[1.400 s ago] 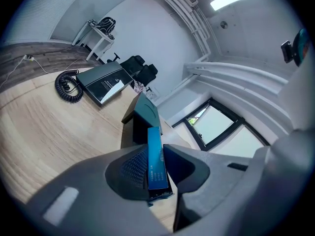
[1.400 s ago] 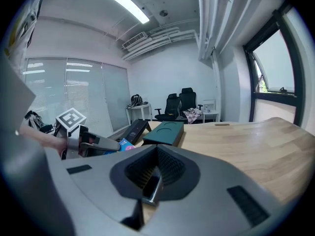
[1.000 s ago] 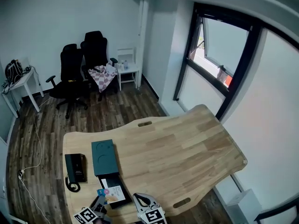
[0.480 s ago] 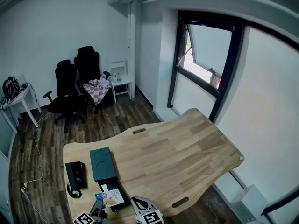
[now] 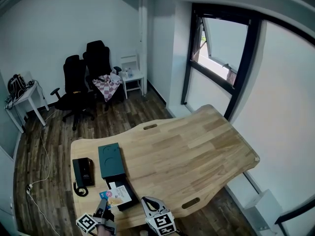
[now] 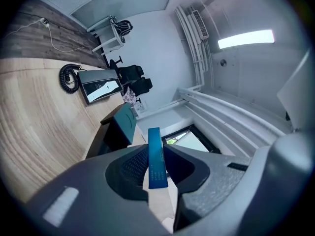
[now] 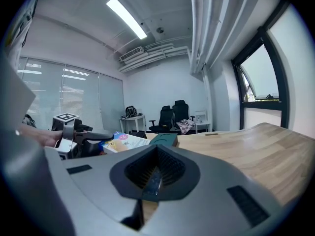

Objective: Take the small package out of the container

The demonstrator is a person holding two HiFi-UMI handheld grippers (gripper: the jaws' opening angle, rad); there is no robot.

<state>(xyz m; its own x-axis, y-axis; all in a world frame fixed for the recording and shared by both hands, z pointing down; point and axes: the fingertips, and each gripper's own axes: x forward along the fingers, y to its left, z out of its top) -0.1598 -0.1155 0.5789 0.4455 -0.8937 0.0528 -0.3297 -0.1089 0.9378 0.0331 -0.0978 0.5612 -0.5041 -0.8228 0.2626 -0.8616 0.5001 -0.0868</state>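
Pale wood tabletop (image 5: 187,156) takes up the middle of a small office with a dark plank floor. The small package (image 5: 117,195), flat and brightly printed with a blue edge, is pinched between the jaws of the left gripper (image 6: 155,149), which stand part-way closed and press on both of its faces. From the head view it hangs over the near end of the dark open container (image 5: 129,190). The right gripper view shows it lifted clear of the table and roughly level. A teal lid (image 5: 110,161) lies flat on the table at the container's far end, touching or just beside it. A black desk telephone (image 5: 82,171) with a coiled cord sits to the left of the lid. The right gripper (image 7: 157,170) hovers just to the right of the container at the table's near edge, its jaws drawn together with nothing between them. Two black office chairs (image 5: 86,77) stand against the far wall, well away from the table, and a dark-framed window (image 5: 221,48) stands tilted open on the right.
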